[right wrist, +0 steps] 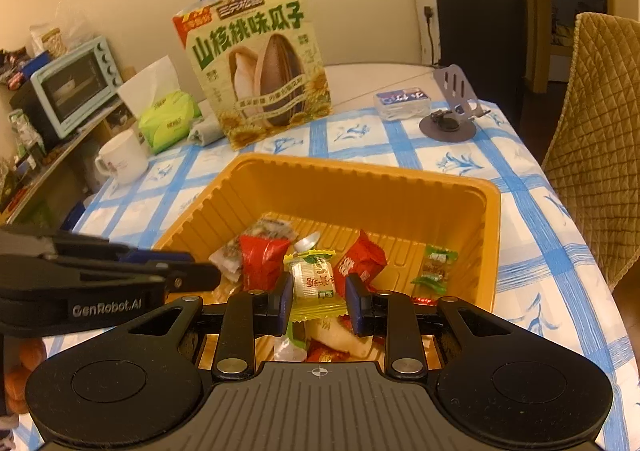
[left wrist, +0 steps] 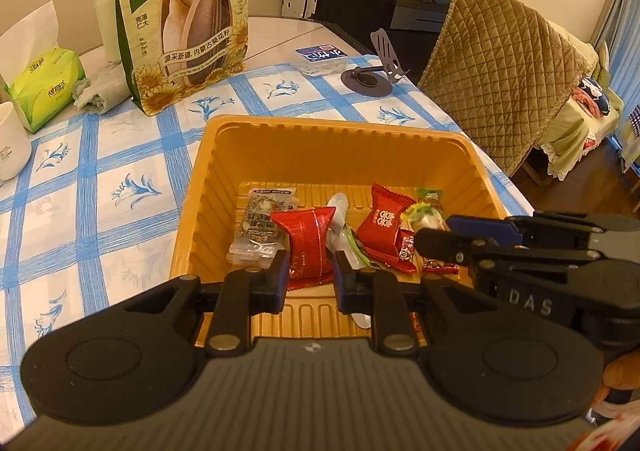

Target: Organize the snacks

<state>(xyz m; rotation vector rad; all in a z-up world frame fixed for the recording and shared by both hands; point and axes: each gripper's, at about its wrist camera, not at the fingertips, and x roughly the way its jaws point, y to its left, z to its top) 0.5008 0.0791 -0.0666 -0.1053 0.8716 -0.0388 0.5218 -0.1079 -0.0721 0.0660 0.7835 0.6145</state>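
Left gripper (left wrist: 310, 277) fingers clamped on a red snack packet (left wrist: 308, 239), right gripper (right wrist: 318, 299) fingers gripping a yellow-edged candy (right wrist: 314, 281), both over an orange tray (left wrist: 340, 147) on the checked bench (left wrist: 100, 179)

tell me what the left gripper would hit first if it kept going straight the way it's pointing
Most likely the red snack packet lying in the yellow tray; it sits right between the left gripper jaws, though depth is unclear.
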